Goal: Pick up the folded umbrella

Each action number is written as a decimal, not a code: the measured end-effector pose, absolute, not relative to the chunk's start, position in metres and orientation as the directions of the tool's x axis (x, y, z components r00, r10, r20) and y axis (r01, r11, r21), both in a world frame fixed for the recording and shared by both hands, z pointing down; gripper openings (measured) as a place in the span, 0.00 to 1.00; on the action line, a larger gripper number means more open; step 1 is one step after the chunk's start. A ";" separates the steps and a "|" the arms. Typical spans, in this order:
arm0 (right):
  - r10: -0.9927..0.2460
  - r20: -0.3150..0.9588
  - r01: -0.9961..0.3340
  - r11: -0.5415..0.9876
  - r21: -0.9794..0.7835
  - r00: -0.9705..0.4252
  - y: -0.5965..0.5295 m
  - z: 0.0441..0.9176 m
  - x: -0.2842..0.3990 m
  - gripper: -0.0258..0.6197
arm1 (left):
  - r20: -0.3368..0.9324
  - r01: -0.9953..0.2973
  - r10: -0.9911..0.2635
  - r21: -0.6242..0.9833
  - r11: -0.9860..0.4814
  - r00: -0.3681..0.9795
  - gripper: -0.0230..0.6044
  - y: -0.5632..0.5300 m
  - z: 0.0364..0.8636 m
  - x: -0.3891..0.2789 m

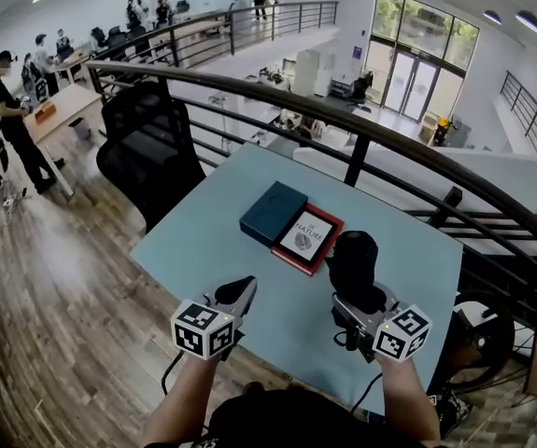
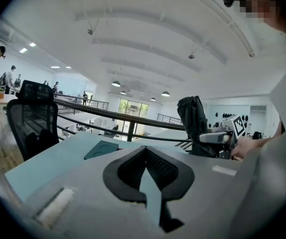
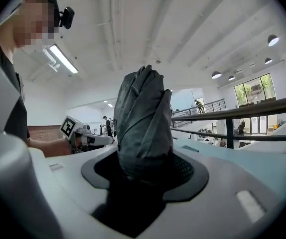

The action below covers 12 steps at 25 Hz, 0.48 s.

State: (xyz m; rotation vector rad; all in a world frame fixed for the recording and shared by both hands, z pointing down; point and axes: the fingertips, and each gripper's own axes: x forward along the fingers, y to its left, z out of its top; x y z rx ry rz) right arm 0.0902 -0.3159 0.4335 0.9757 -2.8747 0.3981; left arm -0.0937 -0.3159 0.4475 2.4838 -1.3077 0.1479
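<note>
Blue box (image 1: 274, 212) beside a red-edged book (image 1: 307, 238) on a table (image 1: 193, 250); black chair (image 1: 147, 147) nearby.

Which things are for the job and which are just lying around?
For the job: umbrella; right gripper, jaws shut on it.
Just lying about: blue box; book; chair.

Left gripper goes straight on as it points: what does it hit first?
Likely the red-edged book: in the head view it lies ahead of the left gripper, whose shut jaws tilt slightly down. Height is unclear; it may pass over towards the railing.
</note>
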 end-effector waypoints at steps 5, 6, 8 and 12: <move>-0.599 0.063 -0.599 0.779 -0.185 -0.798 -0.305 0.406 0.103 0.43 | 0.231 -0.841 -0.811 0.218 -0.496 0.538 0.05 -0.319 0.438 -0.103; -0.600 0.053 -0.599 0.782 -0.172 -0.798 -0.302 0.403 0.105 0.43 | 0.230 -0.844 -0.814 0.215 -0.492 0.533 0.05 -0.319 0.436 -0.104; -0.600 0.032 -0.597 0.787 -0.156 -0.799 -0.298 0.399 0.109 0.43 | 0.227 -0.849 -0.820 0.213 -0.485 0.525 0.05 -0.319 0.434 -0.107; -0.608 -0.017 -0.597 0.784 -0.170 -0.794 -0.291 0.400 0.112 0.43 | 0.235 -0.849 -0.818 0.212 -0.484 0.525 0.05 -0.315 0.438 -0.104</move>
